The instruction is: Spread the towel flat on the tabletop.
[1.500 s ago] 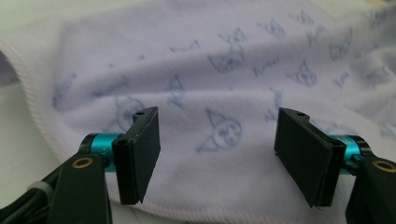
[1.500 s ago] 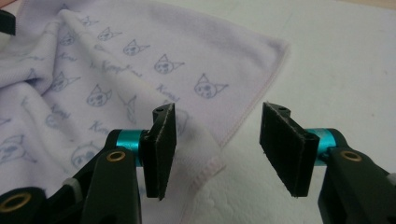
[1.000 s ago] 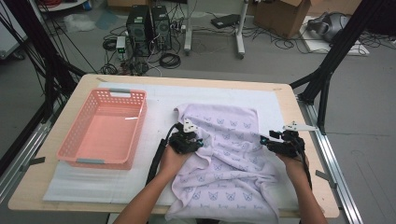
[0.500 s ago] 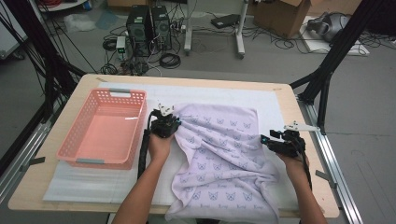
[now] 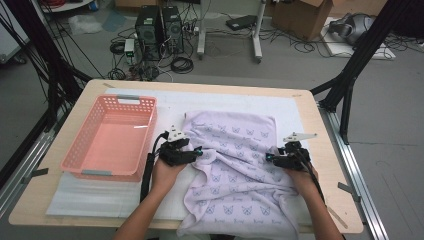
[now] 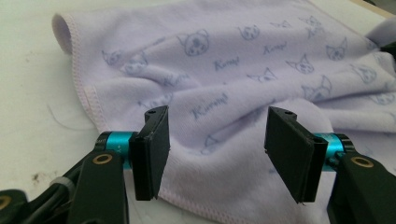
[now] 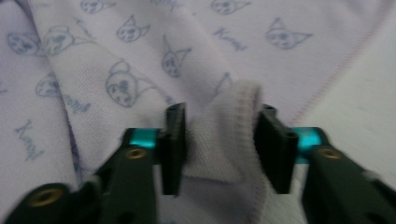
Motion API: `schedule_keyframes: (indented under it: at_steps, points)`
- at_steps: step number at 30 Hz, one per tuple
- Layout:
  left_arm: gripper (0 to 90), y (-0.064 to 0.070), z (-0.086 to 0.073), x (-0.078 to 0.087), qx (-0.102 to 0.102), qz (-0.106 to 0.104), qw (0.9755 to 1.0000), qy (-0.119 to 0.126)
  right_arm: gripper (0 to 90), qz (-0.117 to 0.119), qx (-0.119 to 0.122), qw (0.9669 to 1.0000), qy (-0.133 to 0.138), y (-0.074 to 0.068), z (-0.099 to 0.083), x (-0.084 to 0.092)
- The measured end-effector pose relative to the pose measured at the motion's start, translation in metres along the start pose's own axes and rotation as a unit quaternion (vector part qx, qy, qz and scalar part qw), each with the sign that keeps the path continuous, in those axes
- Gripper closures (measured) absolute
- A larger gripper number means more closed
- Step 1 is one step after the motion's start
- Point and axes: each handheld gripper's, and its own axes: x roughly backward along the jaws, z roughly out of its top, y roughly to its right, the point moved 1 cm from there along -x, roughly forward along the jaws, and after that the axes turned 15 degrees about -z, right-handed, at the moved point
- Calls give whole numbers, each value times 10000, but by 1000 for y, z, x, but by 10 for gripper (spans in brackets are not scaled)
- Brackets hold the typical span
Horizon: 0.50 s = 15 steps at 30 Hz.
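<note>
At frame centre, your soft, limp towel (image 5: 235, 165) sagged; right gripper (image 7: 219, 140) was closing around its hem, left gripper (image 6: 215, 149) had just opened, empty.

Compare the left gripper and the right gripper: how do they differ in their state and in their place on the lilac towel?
The left gripper has open jaws that have just been opening, with nothing pinched; the right gripper has a bunched fold of the towel between its jaws, which have just been closing. In the high view, the left gripper sits at the towel's left edge beside the pink basket, and the right gripper at its right side. Both point inward over the towel.
</note>
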Motion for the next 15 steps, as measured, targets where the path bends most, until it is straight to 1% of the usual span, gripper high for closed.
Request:
schedule_keyframes:
  at_steps: [1, 2, 3, 5, 7, 9, 10, 11, 13, 14, 15]
  points:
    - [406, 1, -2, 0, -8, -39, 10000, -48, 686, -105, 104, 9999, 14, -2, 2, -1]
    - [404, 3, -4, -1, -68, -59, 9999, -117, 752, -178, 145, 9997, 25, -3, 4, -3]
    - [404, 4, -6, -1, -85, -107, 9998, -146, 781, -192, 151, 9997, 38, -1, 7, -5]
    - [405, 7, -9, -2, -152, -164, 9996, -151, 797, -443, 104, 9988, 156, 4, 12, -9]
    - [406, 9, -11, -1, -182, -206, 9995, -123, 800, -755, -83, 9968, 257, 10, 19, -14]
    - [405, 11, -12, -1, -228, -341, 9990, -154, 799, -1102, -291, 9926, 408, 17, 27, -18]
    - [403, 12, -12, -1, -283, -402, 9987, -121, 799, -1264, -356, 9901, 491, 21, 31, -19]
    - [403, 12, -12, -1, -361, -418, 9984, -127, 799, -1418, -469, 9875, 509, 26, 33, -21]
    - [403, 13, -12, 0, -336, -505, 9981, -86, 795, -1583, -808, 9827, 514, 34, 37, -23]
    - [403, 13, -12, 1, -368, -507, 9979, -136, 780, -1579, -912, 9818, 536, 36, 37, -24]
    - [403, 14, -12, 1, -361, -527, 9979, -130, 747, -1526, -985, 9820, 510, 37, 37, -24]
